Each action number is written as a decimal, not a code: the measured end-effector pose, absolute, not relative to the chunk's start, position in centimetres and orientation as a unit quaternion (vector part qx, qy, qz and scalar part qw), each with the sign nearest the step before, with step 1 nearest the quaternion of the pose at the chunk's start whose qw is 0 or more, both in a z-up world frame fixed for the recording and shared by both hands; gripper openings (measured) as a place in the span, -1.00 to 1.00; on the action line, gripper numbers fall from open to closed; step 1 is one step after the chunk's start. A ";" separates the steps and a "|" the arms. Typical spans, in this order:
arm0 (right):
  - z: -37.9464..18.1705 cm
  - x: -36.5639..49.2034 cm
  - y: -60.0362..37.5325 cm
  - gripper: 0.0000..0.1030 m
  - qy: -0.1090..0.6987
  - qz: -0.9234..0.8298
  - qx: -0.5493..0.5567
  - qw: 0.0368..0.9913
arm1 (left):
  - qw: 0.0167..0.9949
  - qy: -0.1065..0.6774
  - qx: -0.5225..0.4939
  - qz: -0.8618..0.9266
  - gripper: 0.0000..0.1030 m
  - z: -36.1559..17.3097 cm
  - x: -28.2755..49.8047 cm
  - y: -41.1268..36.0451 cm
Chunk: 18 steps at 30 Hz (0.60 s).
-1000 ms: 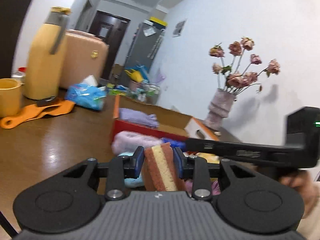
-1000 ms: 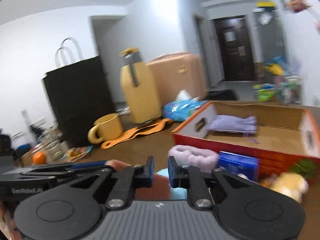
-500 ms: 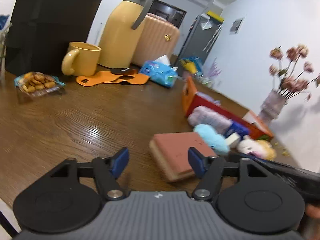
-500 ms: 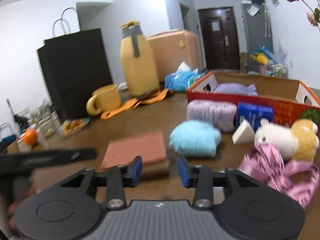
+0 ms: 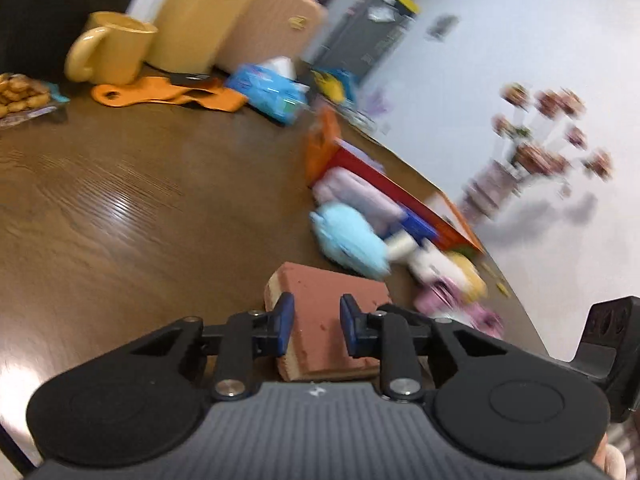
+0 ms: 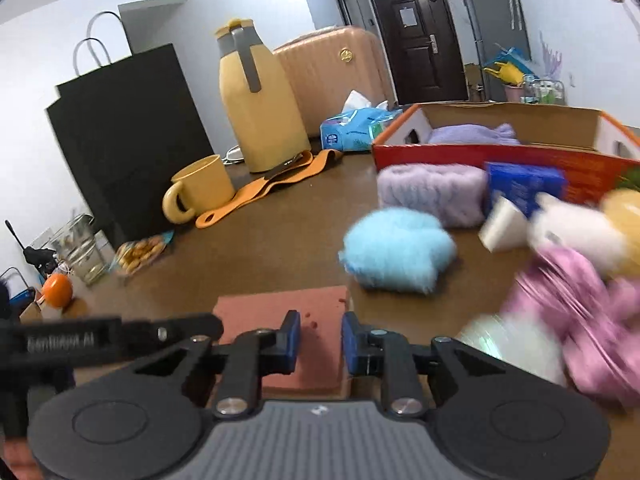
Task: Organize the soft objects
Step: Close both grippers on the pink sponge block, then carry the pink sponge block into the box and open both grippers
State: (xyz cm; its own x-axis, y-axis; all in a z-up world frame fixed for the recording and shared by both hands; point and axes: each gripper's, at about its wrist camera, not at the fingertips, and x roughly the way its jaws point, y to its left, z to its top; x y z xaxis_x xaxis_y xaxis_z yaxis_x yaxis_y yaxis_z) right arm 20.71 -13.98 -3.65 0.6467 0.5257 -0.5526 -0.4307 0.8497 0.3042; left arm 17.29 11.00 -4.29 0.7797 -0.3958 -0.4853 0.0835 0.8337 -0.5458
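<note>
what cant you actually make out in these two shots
- Flowers, left view: smeared by motion blur.
- Pink cloth and toys beside it, right view: blurred, cut by the right edge.
- Sponge, both views: near part hidden behind each claw.
- Box interior, right view: mostly hidden by its red wall.

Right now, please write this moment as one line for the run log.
left gripper: open, above sponge | right gripper: open, above same sponge | sponge: flat on table, unheld | box: holds purple cloth

Terracotta sponge (image 6: 280, 312), sky-blue fluffy ball (image 6: 396, 254), lilac plush roll (image 6: 430, 192), yellow mug (image 6: 200, 188).
</note>
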 end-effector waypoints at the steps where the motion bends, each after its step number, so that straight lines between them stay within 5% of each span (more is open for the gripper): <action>1: -3.7 19.4 -14.9 -0.57 0.327 0.260 0.079 0.905 | 0.910 0.304 -0.242 -0.143 -0.51 -4.1 16.4 10.2; 18: -6.0 14.3 -22.9 -0.46 0.308 0.199 0.191 0.911 | 0.901 0.342 -0.186 -0.191 -0.29 -4.8 15.5 3.7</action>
State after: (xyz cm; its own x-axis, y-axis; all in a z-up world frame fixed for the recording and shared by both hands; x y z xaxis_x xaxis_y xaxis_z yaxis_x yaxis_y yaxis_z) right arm 14.26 -22.92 -6.04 0.7311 0.4803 -0.4845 -0.2457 0.8479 0.4698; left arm 15.46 3.74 -4.76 0.6935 -0.4713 -0.5450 0.2163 0.8577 -0.4664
